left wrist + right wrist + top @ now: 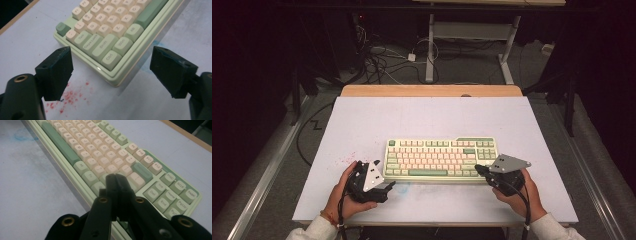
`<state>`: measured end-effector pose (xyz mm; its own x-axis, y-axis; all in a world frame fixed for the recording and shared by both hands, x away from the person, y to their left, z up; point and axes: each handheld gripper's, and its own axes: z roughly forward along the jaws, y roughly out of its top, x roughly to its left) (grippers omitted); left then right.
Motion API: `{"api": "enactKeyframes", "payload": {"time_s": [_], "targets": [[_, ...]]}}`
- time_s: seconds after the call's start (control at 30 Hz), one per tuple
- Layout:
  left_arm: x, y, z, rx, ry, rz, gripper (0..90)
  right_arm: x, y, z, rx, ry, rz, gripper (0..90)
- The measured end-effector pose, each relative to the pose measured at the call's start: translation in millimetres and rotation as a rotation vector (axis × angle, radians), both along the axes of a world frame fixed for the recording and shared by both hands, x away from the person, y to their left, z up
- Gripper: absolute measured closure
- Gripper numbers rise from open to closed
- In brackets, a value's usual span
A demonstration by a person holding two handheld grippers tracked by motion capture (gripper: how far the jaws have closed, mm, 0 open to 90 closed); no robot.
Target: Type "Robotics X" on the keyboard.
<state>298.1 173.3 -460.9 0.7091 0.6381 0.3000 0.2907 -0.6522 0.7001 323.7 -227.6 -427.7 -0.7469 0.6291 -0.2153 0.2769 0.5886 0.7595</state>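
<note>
I am looking at one white table [362, 125], and on it one keyboard [441, 159] is lying flat near the front edge, roughly centred between the left and right edges, its long side running parallel to that front edge. That squared-up placement is, I judge, what lets me come at it from both ends at once.

I am holding two grippers, one at each short end of the keyboard. The left gripper [388, 186] is sitting just beside the keyboard's front left corner, low over the table, with its jaws spread wide; in the left gripper view the corner with the Ctrl key [111, 59] is lying between them, untouched. I read that wide stance as readiness to steady or take hold of that corner. The right gripper [477, 169] is reaching over the keyboard's right end with its jaws pressed together and pinching nothing, their joined tip pointing down at the keys near the right side of the bottom rows. Closed like that, it is serving as a single poking point, I think, for pressing one key.

Smallest of all, one patch of red specks [68, 96] is marking the table just left of the keyboard.
</note>
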Motion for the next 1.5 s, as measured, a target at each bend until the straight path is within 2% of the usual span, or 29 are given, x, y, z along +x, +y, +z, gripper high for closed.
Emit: {"api": "enactKeyframes", "payload": {"time_s": [0.53, 0.83, 1.07, 1.13, 1.27, 1.33, 1.43, 1.5], "targets": [[-3.4, 7.5, -4.5, 0.006, 0.032, 0.008, 17.3, 31.7, 22.8, -13.2, -0.046, 0.049, 0.005, 89.9], [-3.3, 6.8, -5.0, 0.011, 0.039, -0.002, 17.3, 34.5, 25.7, -21.3, -0.067, 0.067, 0.002, 89.9], [-3.5, 6.6, -3.7, 0.009, 0.035, 0.004, 17.3, 35.9, 24.3, -23.3, -0.065, 0.067, -0.003, 89.9], [-3.3, 6.9, -1.5, -0.007, 0.036, 0.011, 18.3, 36.6, 24.5, -25.4, -0.076, 0.072, -0.002, 89.9], [-2.7, 9.2, 8.3, -0.074, 0.035, 0.031, 25.5, 36.6, 23.1, -26.8, -0.058, 0.073, -0.01, 89.9], [-1.7, 10.8, 13.5, -0.105, 0.034, 0.044, 33.7, 35.9, 23.4, -27.2, -0.06, 0.069, -0.012, 89.9], [1.3, 12.9, 17.7, -0.119, 0.049, 0.053, 41.8, 35.7, 23.6, -27.3, -0.06, 0.067, -0.013, 89.9], [4.0, 14.1, 19.5, -0.117, 0.071, 0.046, 55.2, 35.3, 23.5, -27.5, -0.061, 0.064, -0.012, 89.9]]}}
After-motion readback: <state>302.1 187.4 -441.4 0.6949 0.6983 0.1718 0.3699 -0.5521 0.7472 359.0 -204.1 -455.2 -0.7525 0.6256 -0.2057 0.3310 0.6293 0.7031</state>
